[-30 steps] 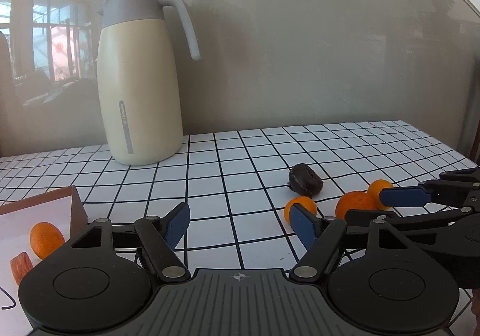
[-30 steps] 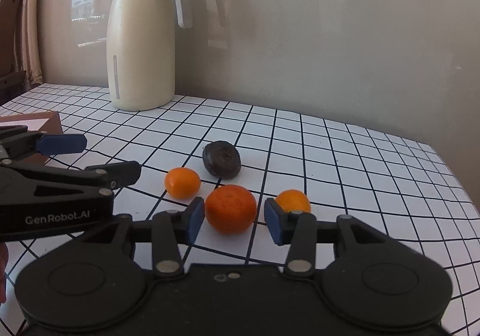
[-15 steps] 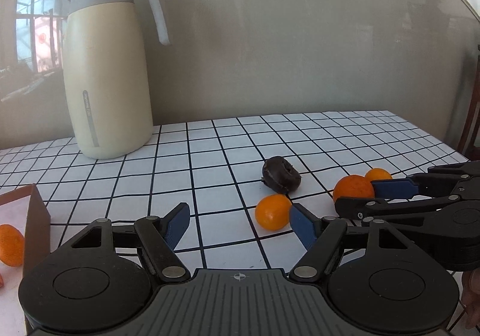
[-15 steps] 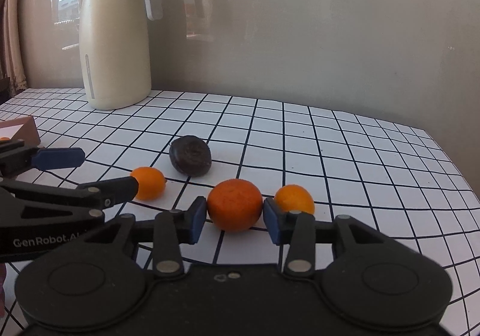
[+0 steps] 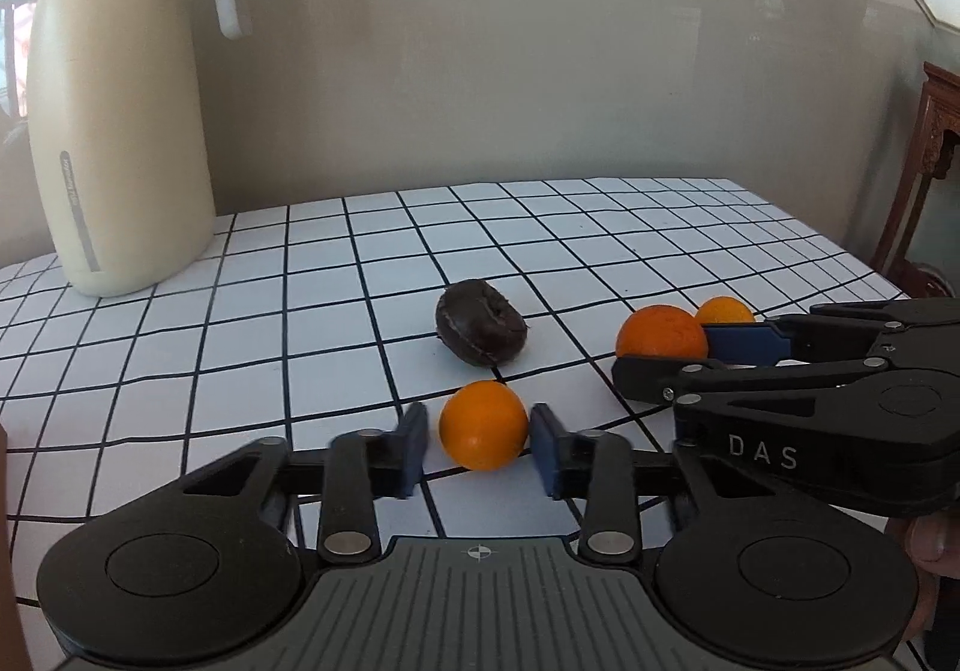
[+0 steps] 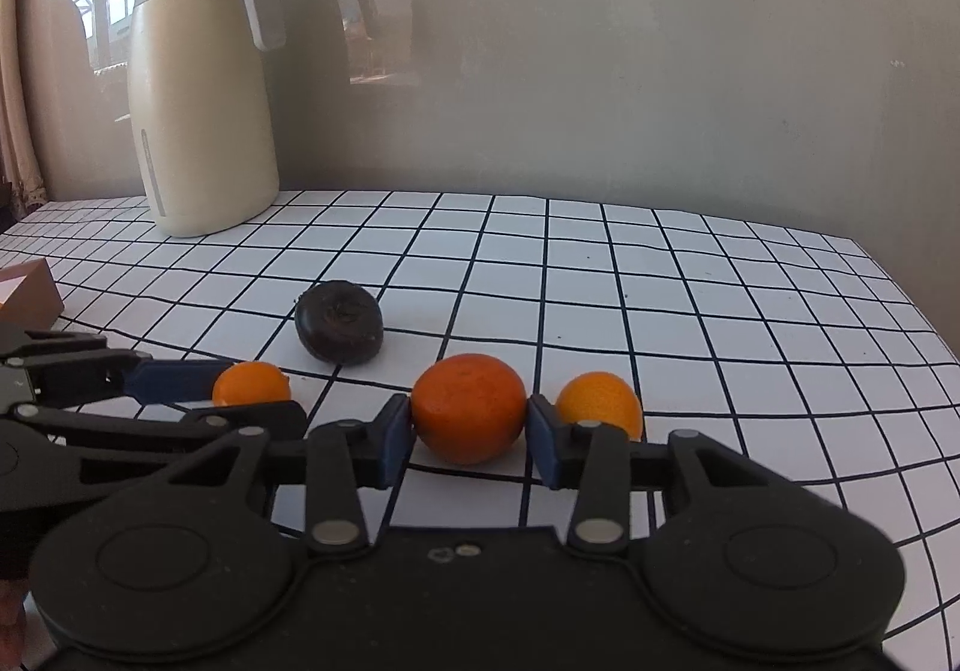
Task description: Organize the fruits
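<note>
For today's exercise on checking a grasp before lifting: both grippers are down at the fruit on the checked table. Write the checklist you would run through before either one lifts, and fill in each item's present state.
1. Left gripper brackets the small orange: ok; its jaws have just been closing.
2. Left pads pressing both sides: cannot tell; a sliver of gap shows at the left pad.
3. Right gripper pads touch the larger orange on both sides: ok.
4. Third small orange clear of the right grip: not ok; it sits right behind the right finger.
5. Dark fruit clear of both grippers: ok.
6. Brown box reachable: cannot tell; only a corner shows.
</note>
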`<state>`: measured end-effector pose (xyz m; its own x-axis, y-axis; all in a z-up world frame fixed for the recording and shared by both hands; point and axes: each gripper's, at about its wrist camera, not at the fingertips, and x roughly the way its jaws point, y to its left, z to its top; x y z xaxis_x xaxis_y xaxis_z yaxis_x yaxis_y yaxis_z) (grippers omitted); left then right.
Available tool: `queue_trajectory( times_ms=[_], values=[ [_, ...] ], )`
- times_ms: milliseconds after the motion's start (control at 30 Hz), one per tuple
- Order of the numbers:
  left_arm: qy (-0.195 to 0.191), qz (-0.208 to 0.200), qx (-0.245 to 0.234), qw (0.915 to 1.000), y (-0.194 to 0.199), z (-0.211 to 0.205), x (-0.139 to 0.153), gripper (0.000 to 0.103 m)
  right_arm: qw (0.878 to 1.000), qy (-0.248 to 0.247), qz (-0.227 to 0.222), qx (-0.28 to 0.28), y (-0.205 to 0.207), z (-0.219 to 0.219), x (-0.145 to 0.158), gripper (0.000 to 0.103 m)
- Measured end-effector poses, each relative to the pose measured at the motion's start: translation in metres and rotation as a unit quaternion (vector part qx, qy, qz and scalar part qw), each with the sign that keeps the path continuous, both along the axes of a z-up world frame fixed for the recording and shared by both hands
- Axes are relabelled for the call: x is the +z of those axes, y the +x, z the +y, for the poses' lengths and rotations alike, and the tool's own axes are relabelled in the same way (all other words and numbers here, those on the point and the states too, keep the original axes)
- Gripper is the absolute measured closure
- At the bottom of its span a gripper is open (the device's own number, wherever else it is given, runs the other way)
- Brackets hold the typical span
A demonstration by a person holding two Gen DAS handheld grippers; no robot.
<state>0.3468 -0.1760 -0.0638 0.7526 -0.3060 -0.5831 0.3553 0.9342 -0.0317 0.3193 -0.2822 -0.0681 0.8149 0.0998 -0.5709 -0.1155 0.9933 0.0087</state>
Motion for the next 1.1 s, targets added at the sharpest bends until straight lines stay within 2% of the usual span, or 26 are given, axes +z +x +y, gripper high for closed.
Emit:
queue_trajectory(
  times_ms=[67, 267, 500, 633, 900, 1100],
  values=[
    [0.013, -0.012, 0.004, 0.9998, -0.003, -0.004, 0.001, 0.072, 1.000, -0.006, 0.000, 0.000, -0.001, 0.002, 0.000, 0.071],
    [0.005, -0.036, 0.012, 0.9992, -0.019, 0.002, 0.006, 0.072, 1.000, -0.015, -0.012, -0.001, -0.009, 0.005, 0.006, 0.071],
    [-0.006, -0.058, 0.016, 0.9982, -0.060, 0.018, 0.029, 0.072, 0.999, -0.021, -0.034, 0.001, -0.038, 0.011, 0.025, 0.071],
    [-0.009, -0.075, 0.026, 0.9968, -0.088, 0.036, 0.041, 0.072, 0.999, -0.031, -0.030, 0.004, -0.057, 0.016, 0.026, 0.071],
    [-0.013, -0.096, 0.066, 0.9932, -0.163, 0.086, 0.048, 0.072, 0.997, -0.044, -0.056, 0.016, -0.128, 0.028, 0.041, 0.071],
    [-0.005, -0.115, 0.104, 0.9878, -0.217, 0.124, 0.054, 0.072, 0.995, -0.047, -0.064, 0.057, -0.174, 0.062, 0.048, 0.071]
  ],
)
